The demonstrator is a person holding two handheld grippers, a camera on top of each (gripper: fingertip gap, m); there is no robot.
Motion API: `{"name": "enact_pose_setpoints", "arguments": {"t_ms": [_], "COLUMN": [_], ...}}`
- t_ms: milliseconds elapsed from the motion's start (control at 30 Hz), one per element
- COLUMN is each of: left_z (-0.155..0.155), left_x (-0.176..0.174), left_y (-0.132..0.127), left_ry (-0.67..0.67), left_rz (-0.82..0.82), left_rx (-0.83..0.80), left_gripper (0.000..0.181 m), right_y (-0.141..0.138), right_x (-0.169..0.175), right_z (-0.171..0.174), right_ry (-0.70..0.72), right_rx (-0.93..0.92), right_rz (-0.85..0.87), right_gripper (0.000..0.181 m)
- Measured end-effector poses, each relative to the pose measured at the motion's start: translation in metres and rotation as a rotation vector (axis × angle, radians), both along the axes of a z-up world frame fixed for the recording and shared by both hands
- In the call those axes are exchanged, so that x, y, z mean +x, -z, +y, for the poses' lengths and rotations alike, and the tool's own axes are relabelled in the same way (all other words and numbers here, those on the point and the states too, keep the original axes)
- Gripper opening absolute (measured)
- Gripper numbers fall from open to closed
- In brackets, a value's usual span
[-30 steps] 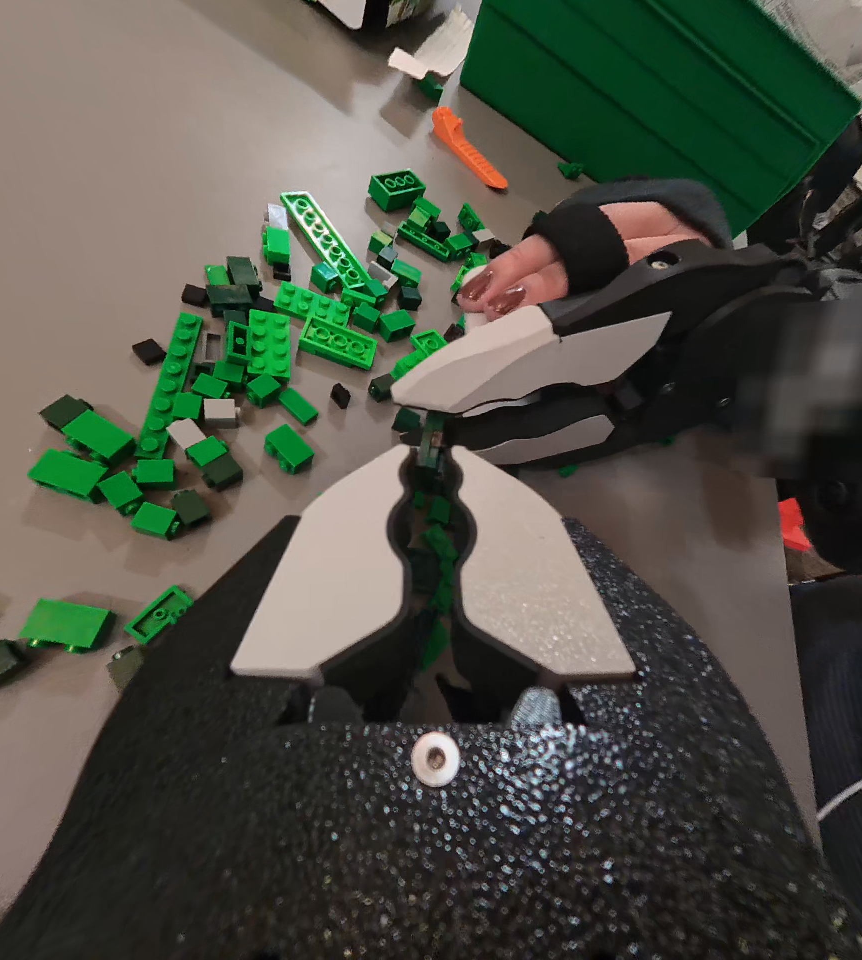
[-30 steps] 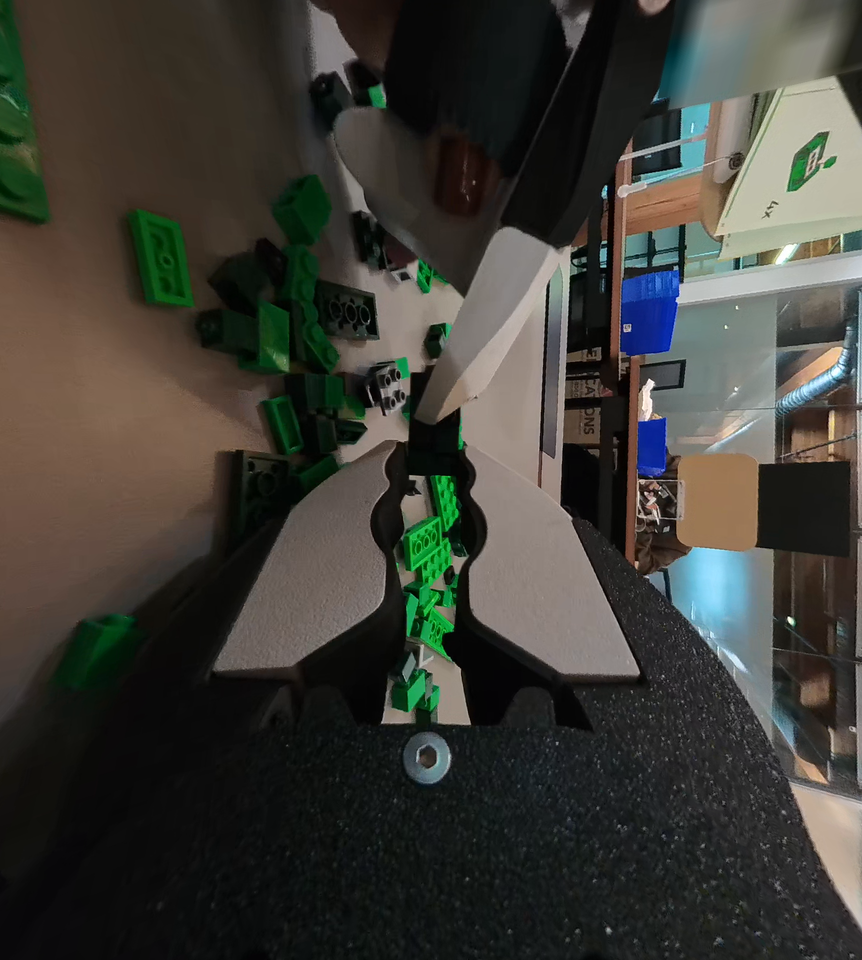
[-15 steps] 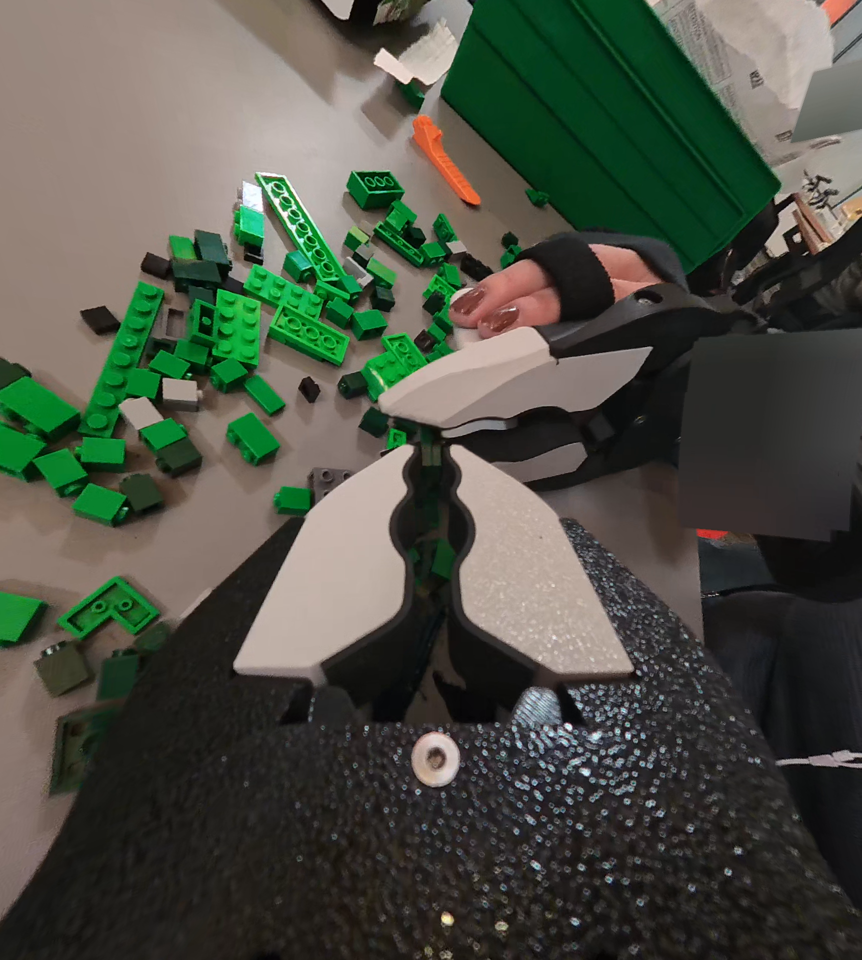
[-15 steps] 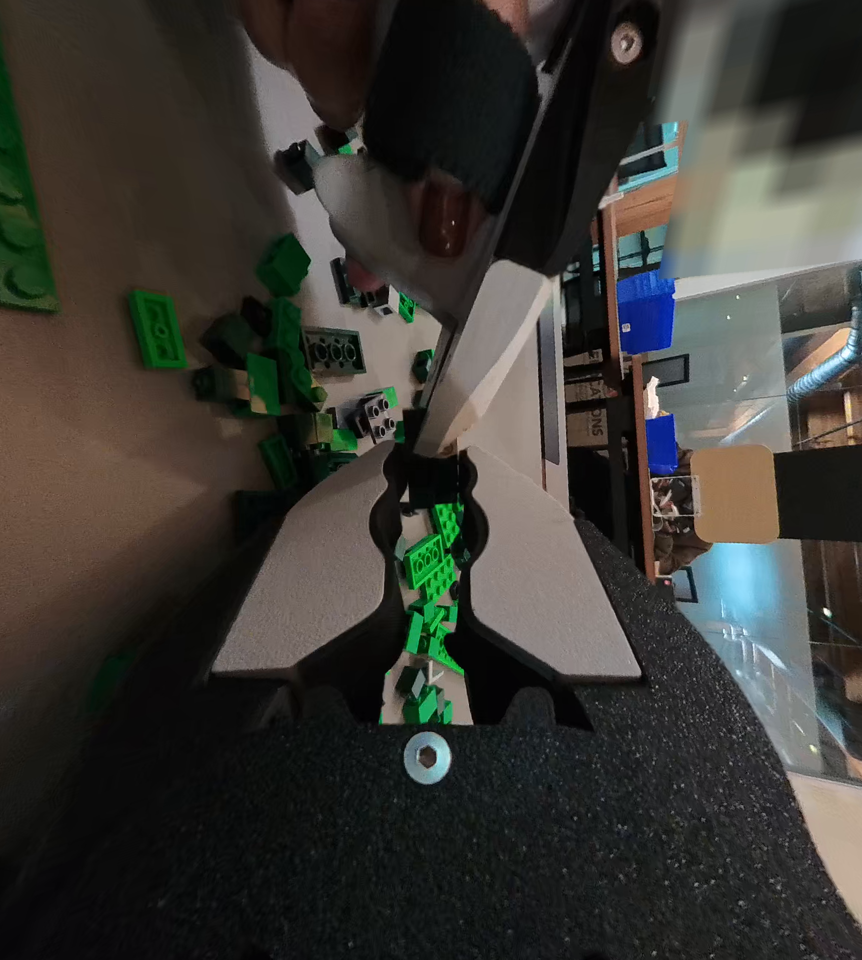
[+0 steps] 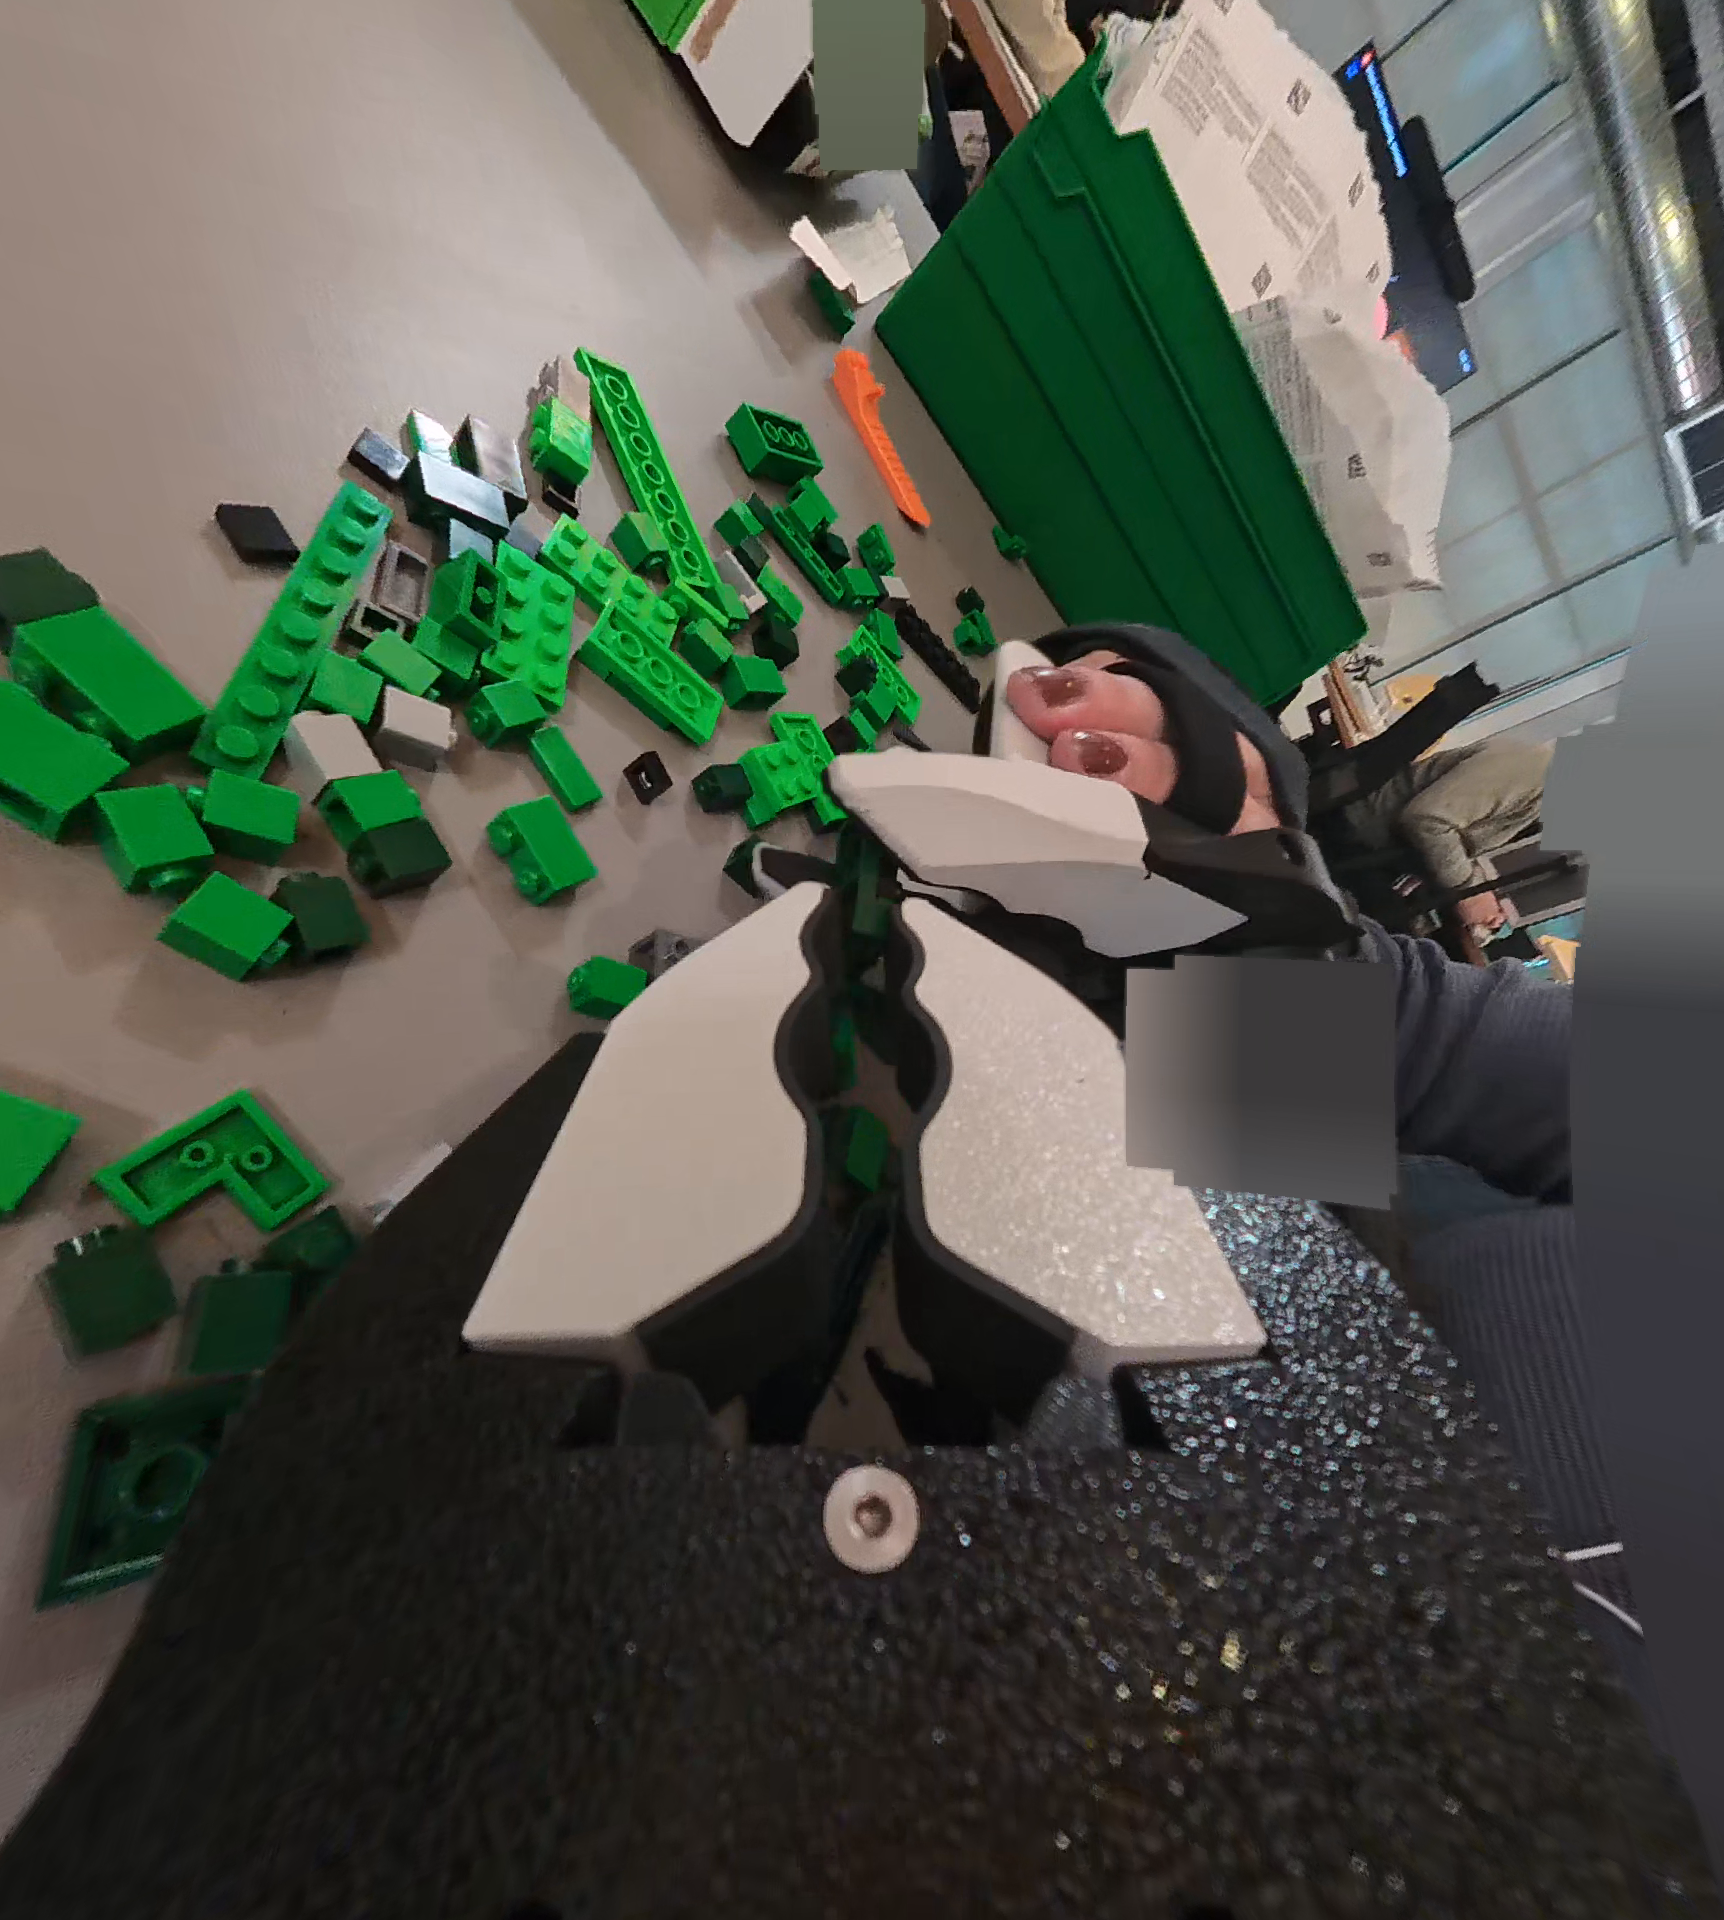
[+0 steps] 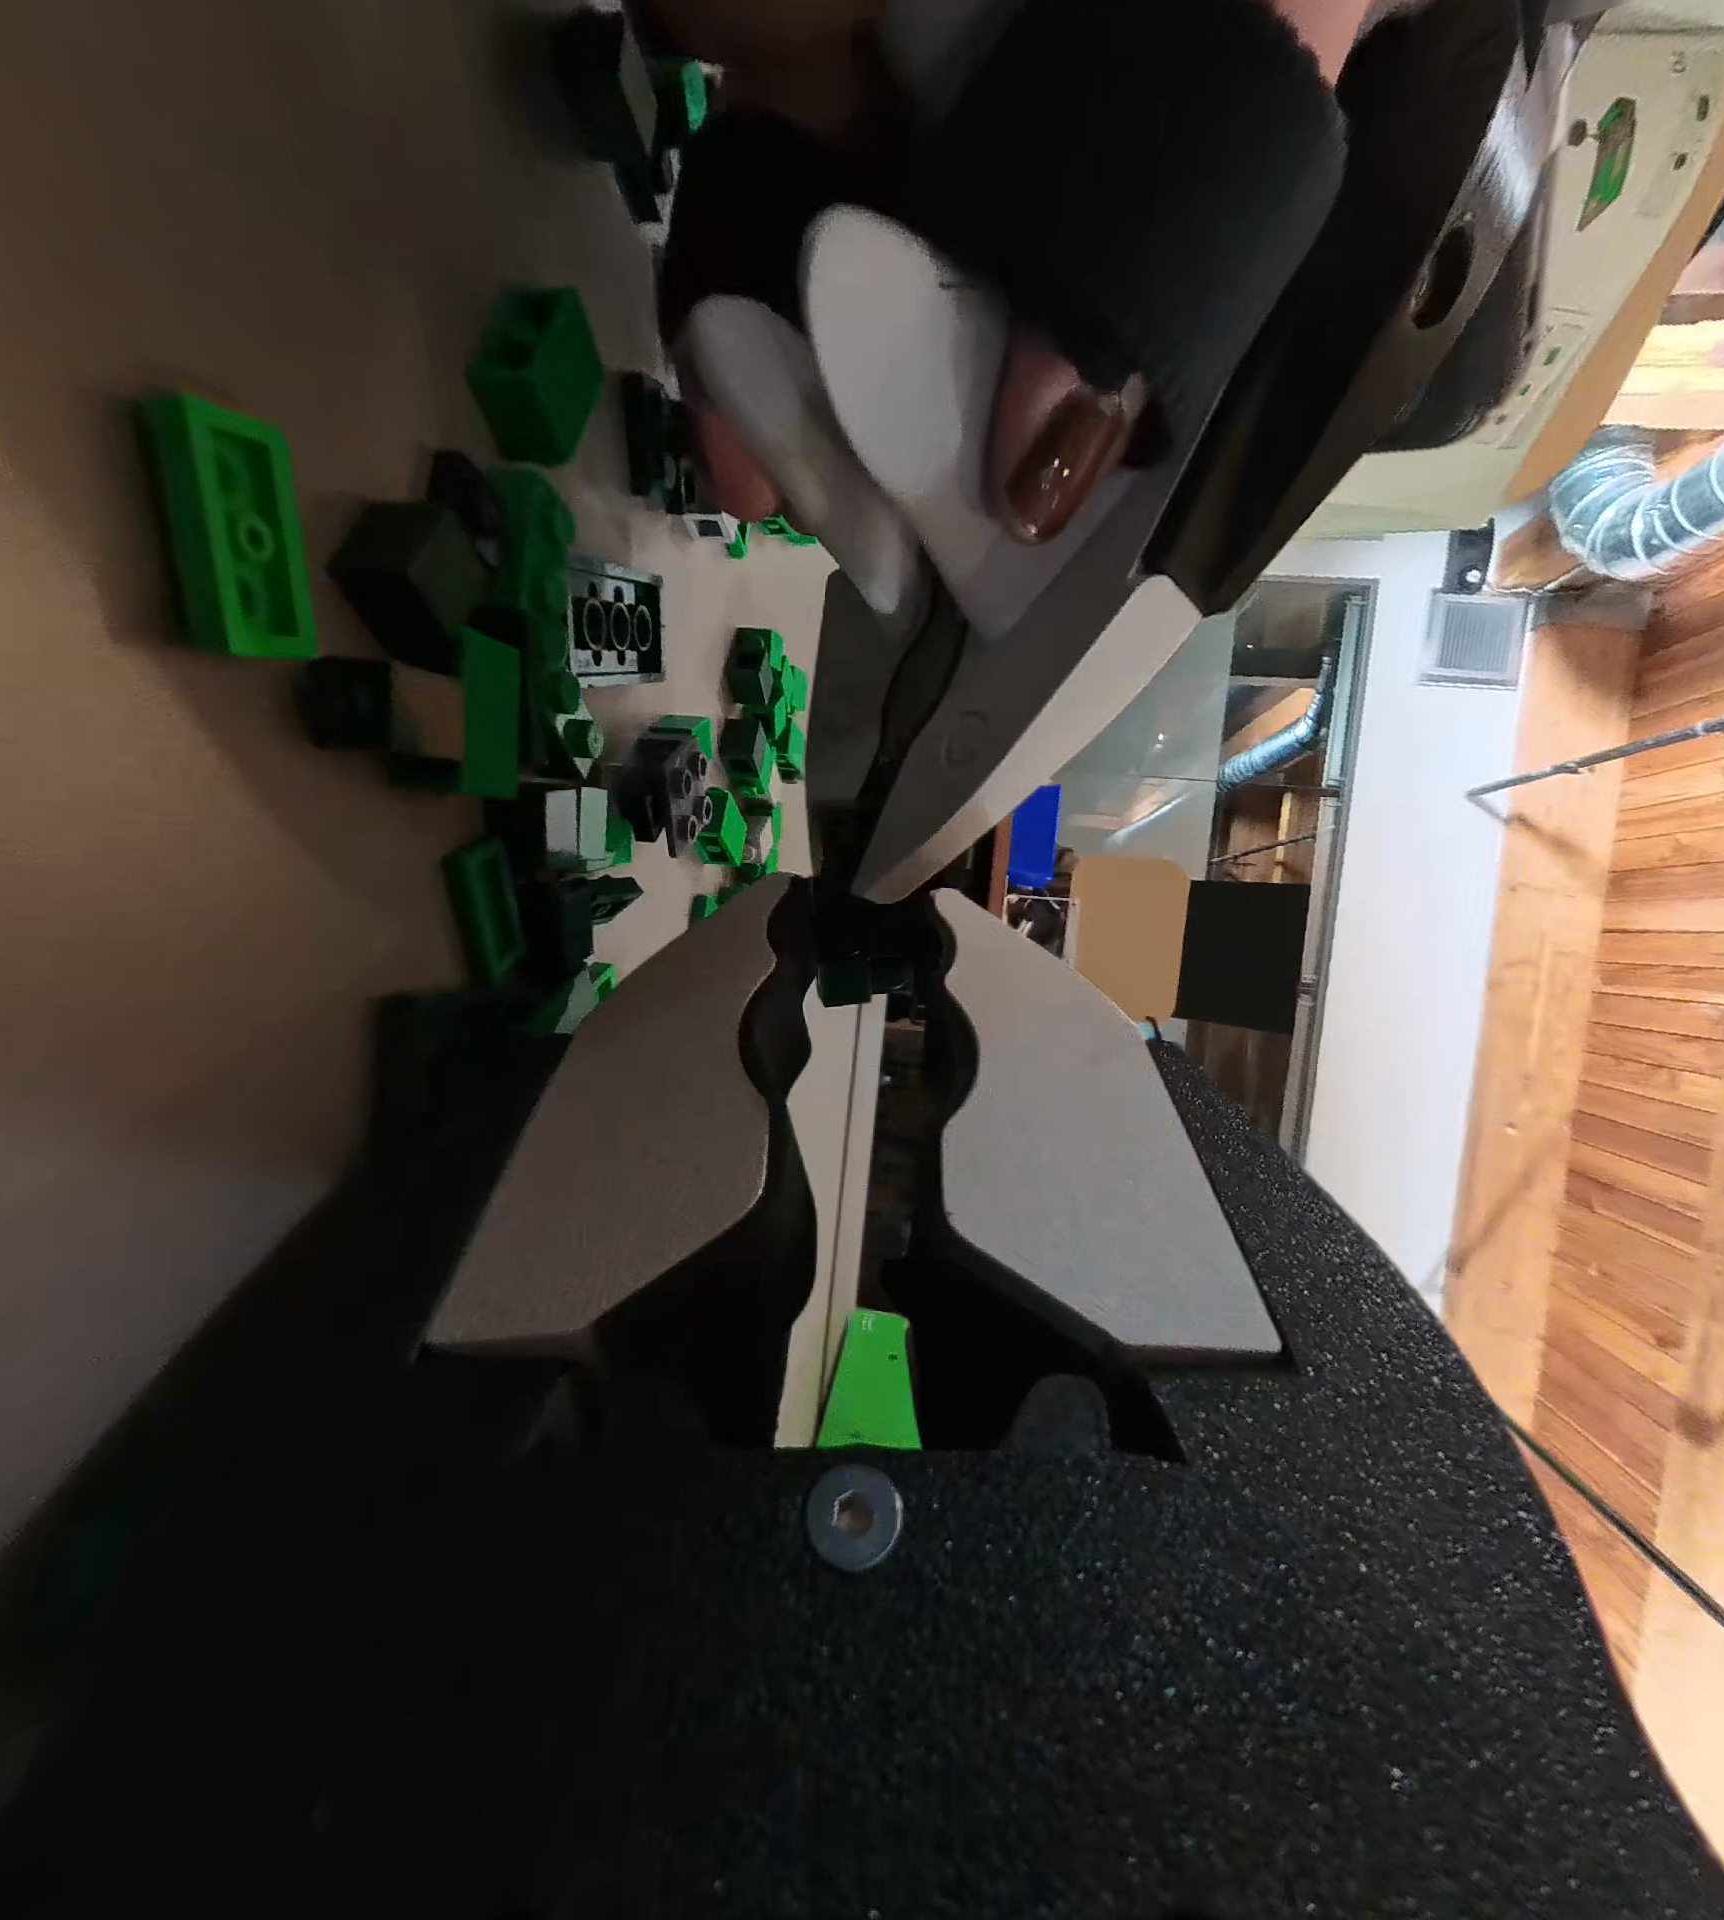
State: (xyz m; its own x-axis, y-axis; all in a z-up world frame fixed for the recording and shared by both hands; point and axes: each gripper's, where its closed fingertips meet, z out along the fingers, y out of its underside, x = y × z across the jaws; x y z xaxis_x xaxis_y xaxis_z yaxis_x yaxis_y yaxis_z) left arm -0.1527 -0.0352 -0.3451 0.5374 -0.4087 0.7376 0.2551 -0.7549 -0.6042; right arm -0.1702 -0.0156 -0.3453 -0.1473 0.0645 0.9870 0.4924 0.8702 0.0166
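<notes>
Green bricks (image 5: 525,665) litter the worktop (image 5: 214,260) beyond both grippers, left gripper (image 5: 863,894) and right gripper (image 6: 863,914), whose jaws are clamped on one dark green piece (image 6: 845,977); bin (image 5: 1097,416) appears only in the left view.

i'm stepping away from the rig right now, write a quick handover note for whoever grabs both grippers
Left gripper: shut on a dark green brick piece, lifted off the table.
Right gripper: shut on a small dark green brick, its tips meeting the left gripper's tips.
Loose green bricks lie scattered on the table; orange separator tool beside the green bin.
Whether the two held pieces are joined cannot be seen.
</notes>
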Motion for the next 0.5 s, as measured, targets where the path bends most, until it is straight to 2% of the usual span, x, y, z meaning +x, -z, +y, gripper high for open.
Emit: {"name": "enact_pose_setpoints", "arguments": {"t_ms": [267,500], "left_z": [-0.001,-0.001], "left_x": [0.0,0.001], "left_y": [-0.008,-0.018], "left_ry": [0.009,0.014], "left_rz": [-0.138,-0.244], "left_rx": [-0.02,-0.005], "left_gripper": [0.008,0.007], "right_y": [-0.009,-0.019], "right_x": [0.0,0.001], "right_z": [-0.002,-0.003], "right_ry": [-0.024,-0.048], "right_rx": [0.083,0.068], "right_rz": [0.038,0.096], "right_gripper": [0.018,0.019]}}
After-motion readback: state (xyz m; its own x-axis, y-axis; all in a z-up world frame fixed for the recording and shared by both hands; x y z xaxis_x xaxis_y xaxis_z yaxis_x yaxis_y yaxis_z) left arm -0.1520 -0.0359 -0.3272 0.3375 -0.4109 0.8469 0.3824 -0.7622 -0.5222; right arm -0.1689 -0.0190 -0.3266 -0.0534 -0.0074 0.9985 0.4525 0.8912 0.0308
